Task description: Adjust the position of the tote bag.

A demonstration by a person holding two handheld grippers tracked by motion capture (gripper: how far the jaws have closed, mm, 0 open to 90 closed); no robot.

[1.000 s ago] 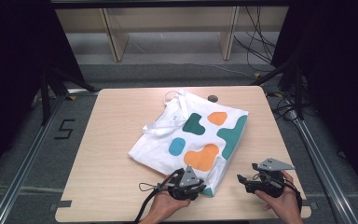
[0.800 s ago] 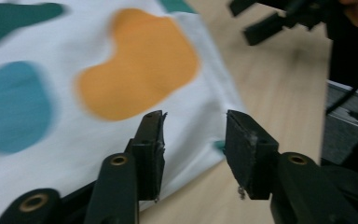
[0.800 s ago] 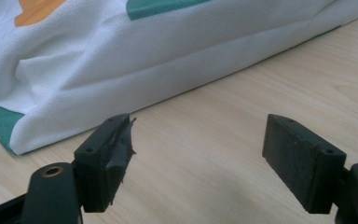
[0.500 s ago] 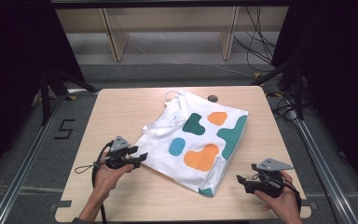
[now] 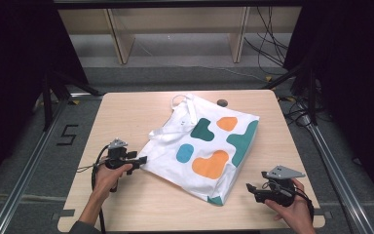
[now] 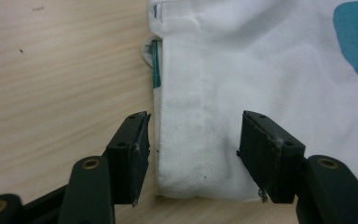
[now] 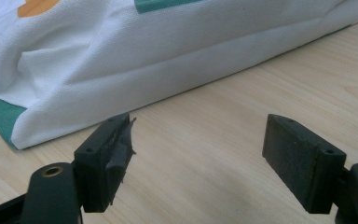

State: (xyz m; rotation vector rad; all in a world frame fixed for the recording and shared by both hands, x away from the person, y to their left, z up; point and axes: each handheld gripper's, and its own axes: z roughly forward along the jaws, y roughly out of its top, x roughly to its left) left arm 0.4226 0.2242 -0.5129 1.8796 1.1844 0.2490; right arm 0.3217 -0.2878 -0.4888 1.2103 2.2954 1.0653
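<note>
A white tote bag [image 5: 202, 146] printed with teal, orange and blue blobs lies flat and askew on the wooden table [image 5: 126, 112], its handles [image 5: 185, 105] towards the far side. My left gripper [image 5: 141, 159] is at the bag's left corner. In the left gripper view its jaws have just been opening, and the left gripper [image 6: 193, 126] stands astride the hemmed corner of the bag [image 6: 261, 70] with both pads clear of the cloth. My right gripper [image 5: 250, 187] rests at the front right, open and empty. In its own view the right gripper [image 7: 198, 126] faces the bag's [image 7: 144, 51] teal-tipped bottom corner.
A small dark round spot [image 5: 221, 102] sits on the table just beyond the bag. Bare wood shows to the left of the bag and along the front edge. Metal rails and dark floor surround the table, with shelving behind.
My left gripper moved from the bag's near edge at the front middle leftward to the bag's left corner, and its jaws stand wider. The right hand stayed put.
</note>
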